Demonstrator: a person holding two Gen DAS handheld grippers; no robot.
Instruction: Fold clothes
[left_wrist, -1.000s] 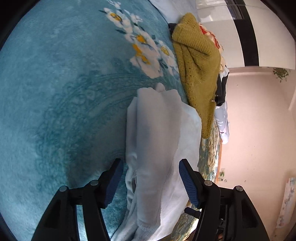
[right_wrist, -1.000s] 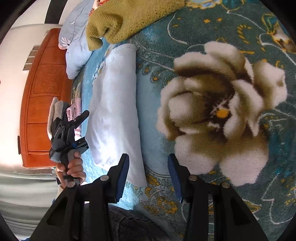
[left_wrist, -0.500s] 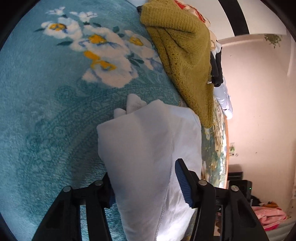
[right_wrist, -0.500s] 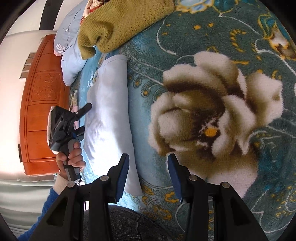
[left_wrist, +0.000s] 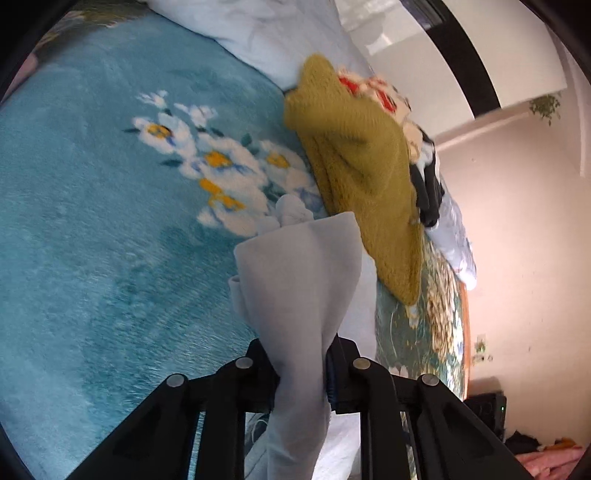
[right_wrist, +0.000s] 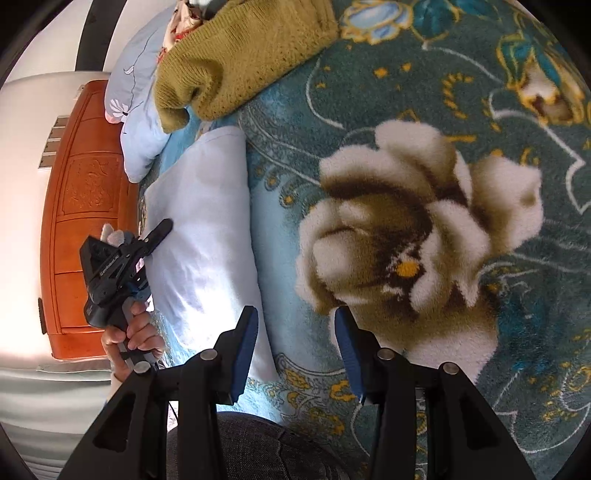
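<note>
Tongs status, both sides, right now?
Left tongs: shut on the white cloth, one end lifted off the blanket.
Right tongs: open, holding nothing, above the blanket.

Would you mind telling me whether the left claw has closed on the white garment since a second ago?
Yes. The left claw, open a second ago, is now shut on the white garment, lifting its edge off the blue blanket.
</note>
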